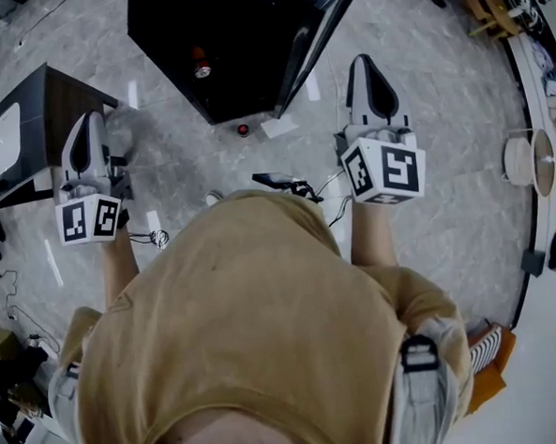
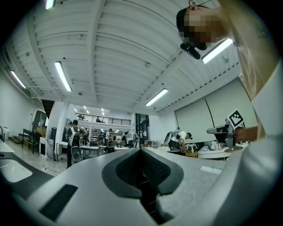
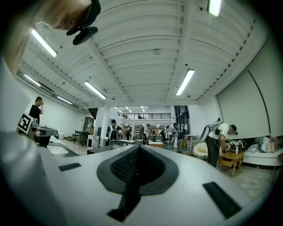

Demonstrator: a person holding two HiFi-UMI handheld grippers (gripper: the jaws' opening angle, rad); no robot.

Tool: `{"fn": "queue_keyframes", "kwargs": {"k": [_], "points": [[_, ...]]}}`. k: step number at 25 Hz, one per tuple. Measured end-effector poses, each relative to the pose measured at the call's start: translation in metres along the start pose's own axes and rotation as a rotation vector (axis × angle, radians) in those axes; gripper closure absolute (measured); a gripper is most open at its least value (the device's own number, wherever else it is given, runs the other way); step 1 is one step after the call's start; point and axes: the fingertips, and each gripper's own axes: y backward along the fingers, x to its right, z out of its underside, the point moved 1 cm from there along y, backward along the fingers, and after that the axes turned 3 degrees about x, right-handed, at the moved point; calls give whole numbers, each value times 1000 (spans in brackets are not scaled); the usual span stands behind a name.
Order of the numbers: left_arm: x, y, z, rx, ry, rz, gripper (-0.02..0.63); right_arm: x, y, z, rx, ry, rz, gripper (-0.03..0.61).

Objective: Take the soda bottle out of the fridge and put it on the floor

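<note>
The black fridge (image 1: pixel 241 78) stands on the floor ahead of me in the head view, its door (image 1: pixel 315 36) swung open on the right. Inside it shows a bottle (image 1: pixel 200 67) with red on it and a pale cap. My left gripper (image 1: pixel 88 118) is held left of the fridge and my right gripper (image 1: pixel 366 63) right of the door, both apart from it. Both point upward toward the ceiling. The left gripper (image 2: pixel 141 150) and the right gripper (image 3: pixel 139 148) each have their jaws shut with nothing between them.
A small red round thing (image 1: pixel 243 129) and a white slip (image 1: pixel 279 125) lie on the marble floor just in front of the fridge. A dark low table (image 1: pixel 29 138) stands at the left. Cables (image 1: pixel 285 181) trail near my feet. Other people work at desks further off.
</note>
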Motion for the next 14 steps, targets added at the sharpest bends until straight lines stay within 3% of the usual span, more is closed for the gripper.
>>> {"fn": "queue_keyframes", "kwargs": {"k": [9, 14], "points": [[-17, -15, -2, 27, 17, -11, 618, 2, -9, -1, 10, 5, 23, 578], [-13, -21, 2, 4, 10, 23, 618, -2, -15, -1, 2, 12, 18, 578]]}}
